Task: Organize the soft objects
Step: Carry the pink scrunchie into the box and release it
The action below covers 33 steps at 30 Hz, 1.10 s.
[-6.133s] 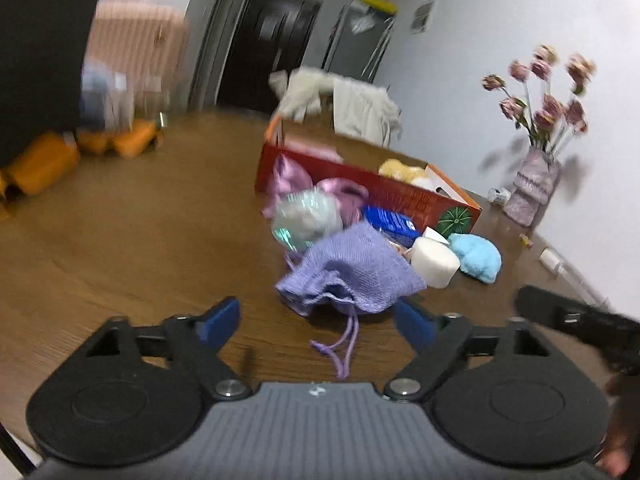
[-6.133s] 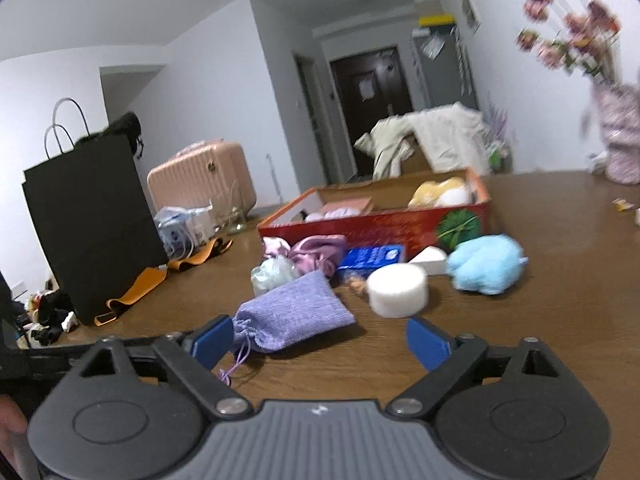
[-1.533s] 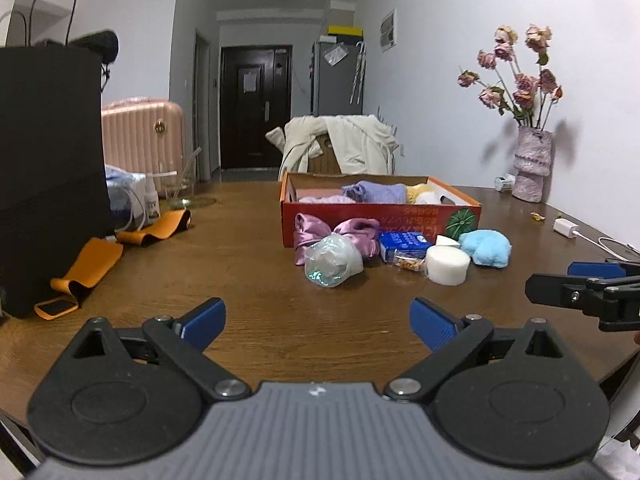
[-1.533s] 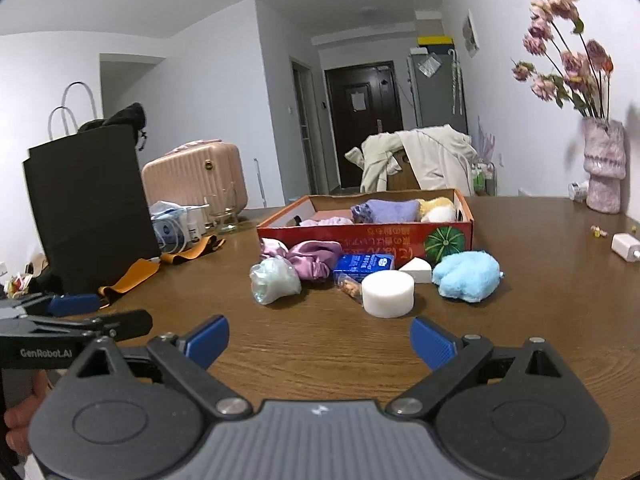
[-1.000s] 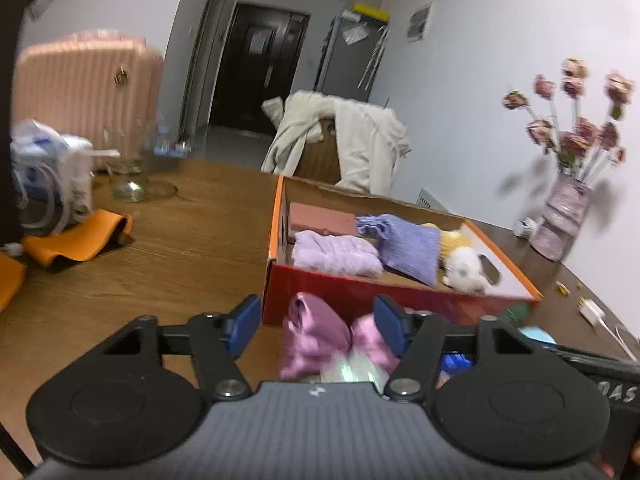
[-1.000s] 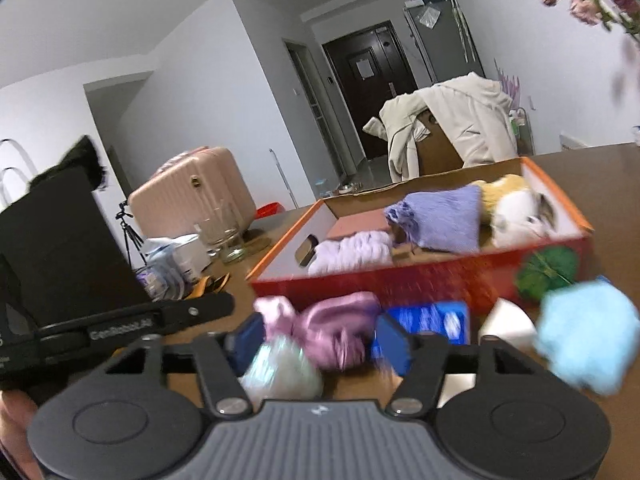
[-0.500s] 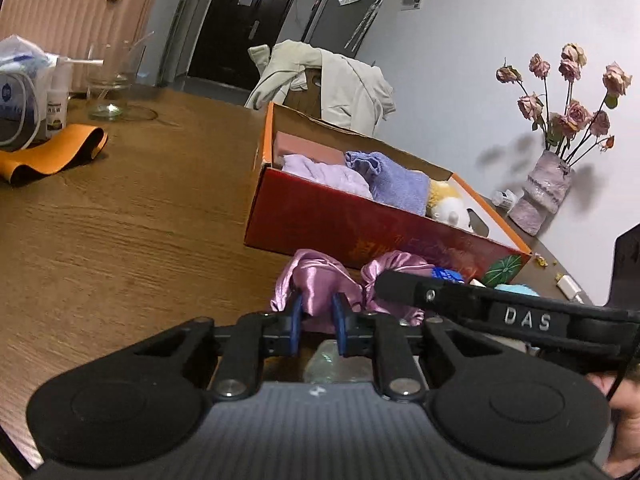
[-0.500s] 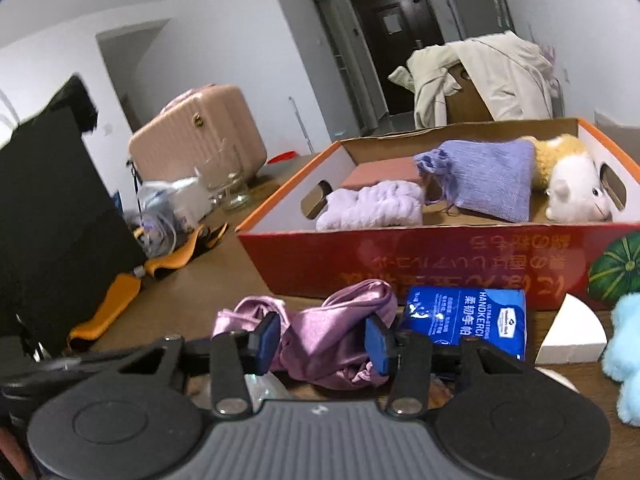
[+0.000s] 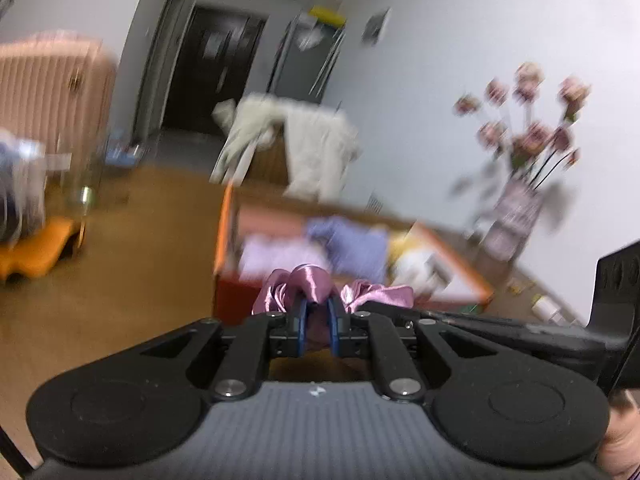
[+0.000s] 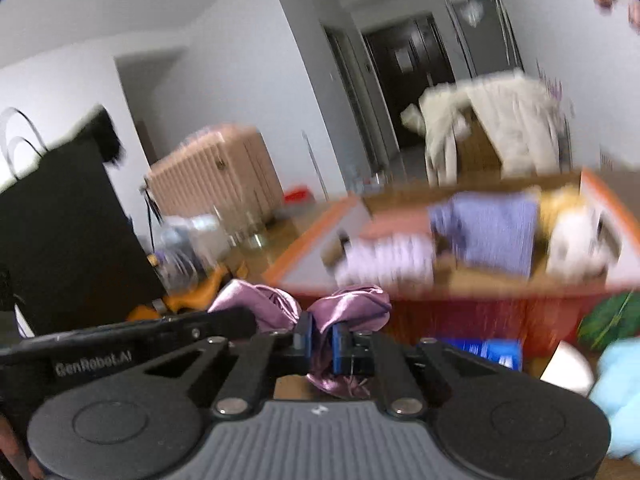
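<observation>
A pink satin cloth (image 9: 310, 282) is pinched by both grippers and held up in front of the red box (image 9: 460, 276). My left gripper (image 9: 319, 320) is shut on its left part. My right gripper (image 10: 321, 340) is shut on its right part (image 10: 352, 306). The box (image 10: 316, 232) holds a lilac towel (image 10: 388, 262), a purple pouch (image 10: 492, 228) and a yellow-white plush (image 10: 572, 236). Both views are blurred by motion.
A blue packet (image 10: 486, 350), a white block (image 10: 568, 370) and a light blue fluffy toy (image 10: 618, 392) lie before the box. A vase of flowers (image 9: 516, 216) stands at the right. A black bag (image 10: 60, 236), a pink suitcase (image 10: 216, 178) and orange straps (image 9: 36, 254) are at the left.
Both grippers have closed on the pink satin cloth and lifted it off the table toward the box. The right gripper's jaws, half open before, are now shut.
</observation>
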Each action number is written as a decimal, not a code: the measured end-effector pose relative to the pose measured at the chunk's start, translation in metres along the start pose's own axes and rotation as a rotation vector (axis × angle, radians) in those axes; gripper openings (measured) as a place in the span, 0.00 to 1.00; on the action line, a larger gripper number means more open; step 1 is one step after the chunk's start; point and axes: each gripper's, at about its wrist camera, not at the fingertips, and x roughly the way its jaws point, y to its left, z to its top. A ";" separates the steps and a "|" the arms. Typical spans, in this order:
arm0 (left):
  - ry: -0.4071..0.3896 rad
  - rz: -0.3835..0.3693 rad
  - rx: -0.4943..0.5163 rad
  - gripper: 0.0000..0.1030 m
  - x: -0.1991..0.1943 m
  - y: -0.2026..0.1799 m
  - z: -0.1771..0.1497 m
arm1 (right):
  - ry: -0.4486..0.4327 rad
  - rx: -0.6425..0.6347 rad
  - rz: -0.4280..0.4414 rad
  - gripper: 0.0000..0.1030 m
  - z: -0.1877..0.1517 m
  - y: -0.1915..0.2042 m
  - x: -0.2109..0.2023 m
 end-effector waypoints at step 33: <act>-0.112 -0.135 0.072 0.11 -0.125 -0.080 -0.004 | -0.164 -0.075 -0.005 0.09 -0.018 0.055 -0.174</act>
